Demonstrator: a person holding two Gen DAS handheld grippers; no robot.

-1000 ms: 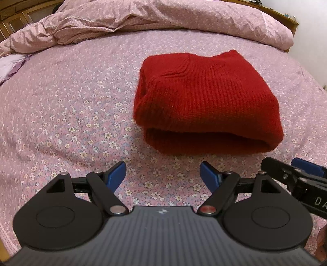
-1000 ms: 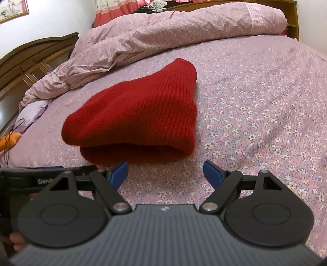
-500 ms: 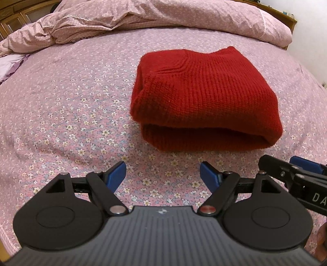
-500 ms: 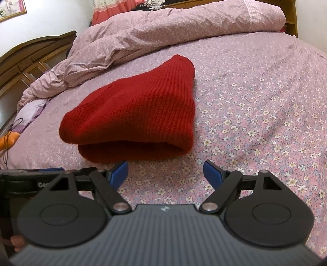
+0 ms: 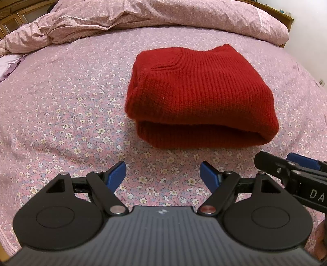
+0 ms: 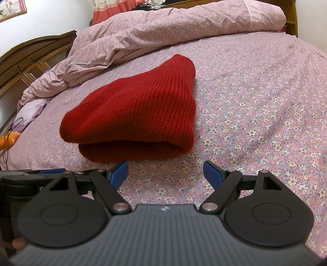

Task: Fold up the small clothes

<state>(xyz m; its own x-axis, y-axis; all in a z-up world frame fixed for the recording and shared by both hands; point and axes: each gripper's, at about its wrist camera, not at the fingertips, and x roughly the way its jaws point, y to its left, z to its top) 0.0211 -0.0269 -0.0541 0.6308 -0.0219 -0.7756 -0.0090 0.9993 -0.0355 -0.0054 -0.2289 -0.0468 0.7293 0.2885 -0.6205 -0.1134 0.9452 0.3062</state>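
Red knit sweater (image 5: pixel 200 96) lies folded on the floral bedsheet (image 5: pixel 61 106) — at twelve o'clock from my left gripper (image 5: pixel 162 174), at eleven from my right gripper (image 6: pixel 165 173); both of my jaws stand released, blue pads apart with only sheet between them, touching nothing; the sweater's folded edge faces me, just beyond my fingertips; a crumpled pink duvet (image 6: pixel 163 34) is heaped past it — toward twelve.

The bed (image 5: pixel 67 106) wears a pink flowered sheet. On it lies a folded red sweater (image 5: pixel 200 96). A rumpled quilt (image 5: pixel 143 18) is heaped along its far edge.
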